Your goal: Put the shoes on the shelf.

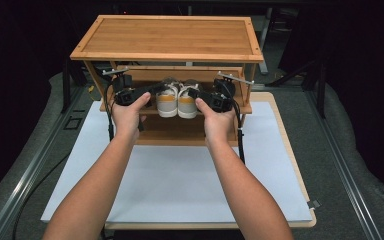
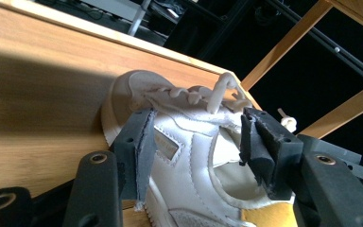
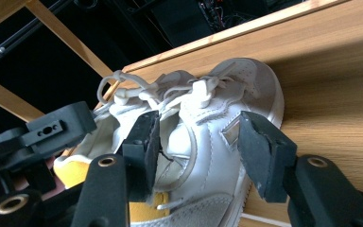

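Observation:
A pair of white shoes with yellow heels stands side by side on the middle shelf (image 1: pixel 246 107) of a bamboo rack, heels toward me. My left gripper (image 1: pixel 158 90) reaches the left shoe (image 1: pixel 167 103) from the left. In the left gripper view its jaws (image 2: pixel 196 146) stand wide on either side of that shoe's (image 2: pixel 132 90) side wall, one pad outside and one in the opening, so it is open. My right gripper (image 1: pixel 192 93) meets the right shoe (image 1: pixel 186 104) from the right. It is open too (image 3: pixel 201 142), straddling that shoe's (image 3: pixel 253 80) side wall.
The rack's top board (image 1: pixel 167 37) overhangs both grippers, and its side posts (image 1: pixel 248 85) flank them. A lower shelf (image 1: pixel 175 131) lies beneath. The rack stands on a white mat (image 1: pixel 180 185) on a wooden table with dark floor around. The left gripper's jaw (image 3: pixel 56 127) shows beyond the shoes.

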Motion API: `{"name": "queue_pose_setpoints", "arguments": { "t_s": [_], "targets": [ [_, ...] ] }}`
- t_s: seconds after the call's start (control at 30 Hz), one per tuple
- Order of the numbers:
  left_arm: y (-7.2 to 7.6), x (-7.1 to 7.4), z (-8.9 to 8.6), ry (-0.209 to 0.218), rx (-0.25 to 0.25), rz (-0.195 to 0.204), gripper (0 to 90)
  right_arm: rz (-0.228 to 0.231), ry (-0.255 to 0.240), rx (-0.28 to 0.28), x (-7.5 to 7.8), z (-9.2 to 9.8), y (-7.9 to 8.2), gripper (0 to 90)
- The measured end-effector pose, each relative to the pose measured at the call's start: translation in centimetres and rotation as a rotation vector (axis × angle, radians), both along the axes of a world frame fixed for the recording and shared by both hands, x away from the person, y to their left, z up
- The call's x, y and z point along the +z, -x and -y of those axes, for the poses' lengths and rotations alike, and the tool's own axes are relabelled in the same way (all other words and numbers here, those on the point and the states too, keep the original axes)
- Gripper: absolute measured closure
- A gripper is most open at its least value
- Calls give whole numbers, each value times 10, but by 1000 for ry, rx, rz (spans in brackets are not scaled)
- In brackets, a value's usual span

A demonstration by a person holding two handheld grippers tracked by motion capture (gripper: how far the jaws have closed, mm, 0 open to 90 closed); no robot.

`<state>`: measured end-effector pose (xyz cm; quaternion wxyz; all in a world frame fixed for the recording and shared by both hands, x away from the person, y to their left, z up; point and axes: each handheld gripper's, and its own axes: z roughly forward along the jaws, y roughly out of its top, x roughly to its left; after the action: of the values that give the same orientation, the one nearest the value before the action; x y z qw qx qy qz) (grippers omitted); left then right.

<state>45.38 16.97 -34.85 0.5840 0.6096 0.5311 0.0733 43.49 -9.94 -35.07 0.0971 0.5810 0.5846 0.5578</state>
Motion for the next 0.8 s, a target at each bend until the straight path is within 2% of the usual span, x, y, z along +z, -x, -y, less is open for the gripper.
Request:
{"name": "queue_pose_setpoints", "arguments": {
  "t_s": [0.07,0.2,0.27,0.43,0.53,0.67,0.7,0.73,0.8],
  "targets": [
    [3,4,-3,13,2,10,461,9,9,0,1,1,2,490],
    [9,8,-6,5,-8,25,462,21,5,-4,5,5,5,495],
    [12,9,-8,15,-11,28,470,31,1,-3,7,8,7,501],
    [15,10,-14,33,-14,34,527,43,-2,4,9,14,12,538],
    [18,9,-18,34,-18,39,579,62,13,10,8,21,15,616],
    [18,4,-24,33,-15,32,633,61,15,14,5,25,15,680],
    [18,1,-26,29,-14,26,633,58,16,14,4,26,15,698],
    [17,-4,-28,29,-16,16,675,54,13,26,0,28,15,753],
    [16,-9,-29,19,-16,4,711,56,39,34,-3,27,14,791]
  ]
}}
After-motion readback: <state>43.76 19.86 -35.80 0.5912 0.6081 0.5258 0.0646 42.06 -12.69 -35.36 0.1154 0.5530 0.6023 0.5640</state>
